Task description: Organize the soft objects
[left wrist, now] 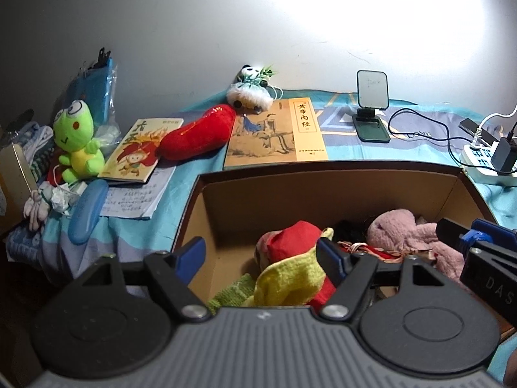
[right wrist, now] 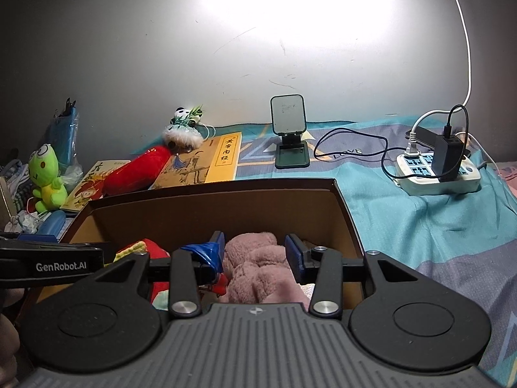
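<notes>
My right claw (right wrist: 253, 255) is clamped on the pink plush (right wrist: 258, 268) over the cardboard box (right wrist: 226, 207); I'd lower it fully before letting go. My left claw (left wrist: 261, 258) hangs apart, empty, above the knitted toys (left wrist: 290, 274). The frog plush (left wrist: 77, 142) and red chili plush (left wrist: 197, 135) wait on the bed, among books (left wrist: 274, 135).

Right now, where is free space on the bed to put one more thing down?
Free: the blue sheet between the cardboard box and the power strip, and in front of the phone stand. Inside the box, the left part of the floor is bare. Crowded: the left side, around the green frog, books and red plush.
</notes>
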The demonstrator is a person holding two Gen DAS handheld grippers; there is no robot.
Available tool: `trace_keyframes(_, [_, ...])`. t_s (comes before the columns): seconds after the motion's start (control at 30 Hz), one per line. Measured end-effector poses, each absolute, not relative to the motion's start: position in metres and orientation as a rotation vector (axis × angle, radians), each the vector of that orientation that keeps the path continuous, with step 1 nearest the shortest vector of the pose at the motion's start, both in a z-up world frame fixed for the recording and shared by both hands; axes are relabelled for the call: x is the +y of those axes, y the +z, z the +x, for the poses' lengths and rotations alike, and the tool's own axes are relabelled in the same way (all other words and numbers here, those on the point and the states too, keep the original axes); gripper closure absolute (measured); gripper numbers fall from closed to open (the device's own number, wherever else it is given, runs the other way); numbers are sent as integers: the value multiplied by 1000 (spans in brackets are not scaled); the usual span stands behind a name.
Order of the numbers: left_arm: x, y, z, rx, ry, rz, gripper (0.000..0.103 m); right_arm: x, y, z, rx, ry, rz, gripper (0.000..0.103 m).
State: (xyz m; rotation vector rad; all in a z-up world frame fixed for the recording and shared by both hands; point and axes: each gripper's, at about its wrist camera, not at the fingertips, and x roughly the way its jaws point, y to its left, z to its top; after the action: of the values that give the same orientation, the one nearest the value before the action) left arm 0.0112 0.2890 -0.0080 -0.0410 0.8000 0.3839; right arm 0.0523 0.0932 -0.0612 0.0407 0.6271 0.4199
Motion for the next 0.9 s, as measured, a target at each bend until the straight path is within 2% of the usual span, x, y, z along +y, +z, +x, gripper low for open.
trace_keyframes(0.47, [306,-49,40,895,352,-97,29,106,-86,70,675,427,-22,75])
trace_keyframes(0.9, [306,-54,40,892,329,-111,29,102,-91,77,690,420,22,75])
